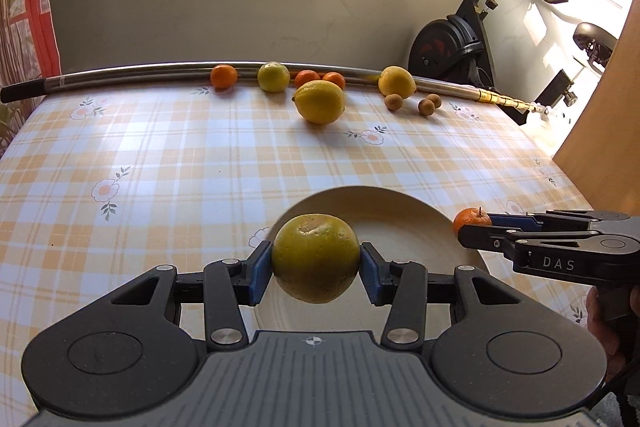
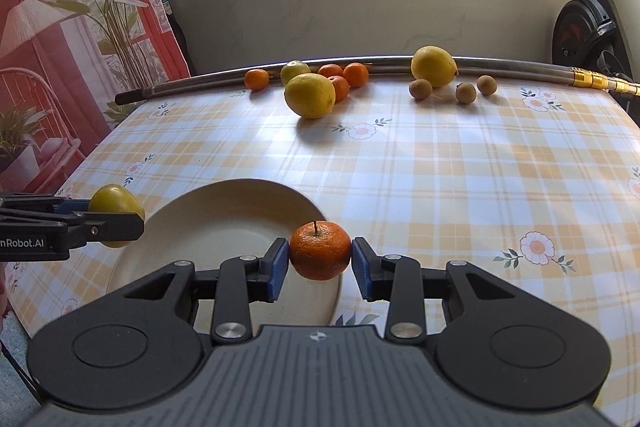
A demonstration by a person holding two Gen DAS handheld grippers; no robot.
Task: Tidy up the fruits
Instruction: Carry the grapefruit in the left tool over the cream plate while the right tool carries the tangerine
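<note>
My left gripper (image 1: 316,265) is shut on a greenish-yellow citrus fruit (image 1: 316,257) and holds it over the near left part of a cream plate (image 1: 404,219). My right gripper (image 2: 320,259) is shut on a small orange mandarin (image 2: 320,251) with a stem, over the plate's right rim (image 2: 224,227). The right gripper with the mandarin (image 1: 471,219) shows at the right in the left wrist view. The left gripper's fruit (image 2: 114,205) shows at the left in the right wrist view. The plate holds nothing.
At the table's far edge, along a metal pole (image 1: 140,73), lie two lemons (image 1: 320,101) (image 1: 397,81), a lime (image 1: 273,77), several mandarins (image 1: 224,76) and three small brown fruits (image 1: 426,105). An exercise bike (image 1: 460,43) stands beyond the table. A wooden panel (image 1: 608,99) stands at the right.
</note>
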